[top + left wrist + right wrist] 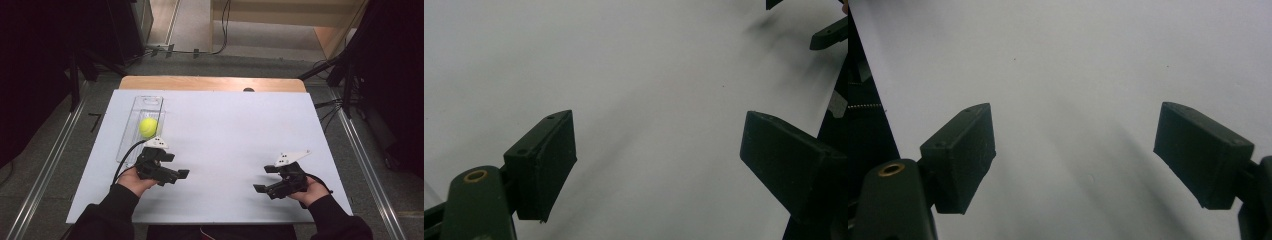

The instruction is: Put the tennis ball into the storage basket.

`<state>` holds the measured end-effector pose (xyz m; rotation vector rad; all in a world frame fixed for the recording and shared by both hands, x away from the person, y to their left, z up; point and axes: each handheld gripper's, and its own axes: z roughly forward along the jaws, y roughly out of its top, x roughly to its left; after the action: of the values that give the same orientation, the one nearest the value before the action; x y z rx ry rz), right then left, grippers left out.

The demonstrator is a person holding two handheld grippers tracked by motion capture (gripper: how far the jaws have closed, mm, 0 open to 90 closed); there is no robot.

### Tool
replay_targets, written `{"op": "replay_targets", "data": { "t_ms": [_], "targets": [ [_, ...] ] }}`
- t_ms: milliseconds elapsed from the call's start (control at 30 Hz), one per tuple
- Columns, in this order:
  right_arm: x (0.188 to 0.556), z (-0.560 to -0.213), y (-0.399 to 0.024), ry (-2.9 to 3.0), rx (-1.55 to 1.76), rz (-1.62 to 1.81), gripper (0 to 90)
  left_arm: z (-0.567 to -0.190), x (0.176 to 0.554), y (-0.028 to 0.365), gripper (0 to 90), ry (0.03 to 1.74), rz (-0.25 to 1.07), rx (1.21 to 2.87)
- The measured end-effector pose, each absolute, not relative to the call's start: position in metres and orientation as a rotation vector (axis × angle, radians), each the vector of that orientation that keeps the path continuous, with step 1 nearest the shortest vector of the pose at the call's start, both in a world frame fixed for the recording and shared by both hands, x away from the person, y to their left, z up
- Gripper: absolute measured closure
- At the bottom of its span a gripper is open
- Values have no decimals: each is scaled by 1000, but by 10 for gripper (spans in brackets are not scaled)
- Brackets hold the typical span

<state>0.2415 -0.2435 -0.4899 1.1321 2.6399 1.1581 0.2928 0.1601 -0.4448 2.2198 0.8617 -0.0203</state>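
Surface: a white table (225, 130) with a wooden far edge, grey floor around it.
Tray: a clear plastic tray (145, 104) lies at the table's far left.
Left gripper (180, 176): just nearer the person than the tray, jaws spread wide, holding nothing.
Right gripper (261, 179): well right of the tray, jaws spread wide, empty.
Ball: a yellow-green tennis ball (148, 127) sits inside the tray.

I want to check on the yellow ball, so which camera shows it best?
The high view: the ball sits in plain sight in a clear tray, just beyond the left tongs. The two gripper views look along open jaws at bare white tabletop.
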Motion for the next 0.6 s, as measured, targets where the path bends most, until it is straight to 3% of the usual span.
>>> {"op": "replay_targets", "data": {
  "t_ms": [600],
  "targets": [
    [242,-491,-243,2643,1130,1153,148,-453,283,175,155,855,-18,2238]
  ]
}}
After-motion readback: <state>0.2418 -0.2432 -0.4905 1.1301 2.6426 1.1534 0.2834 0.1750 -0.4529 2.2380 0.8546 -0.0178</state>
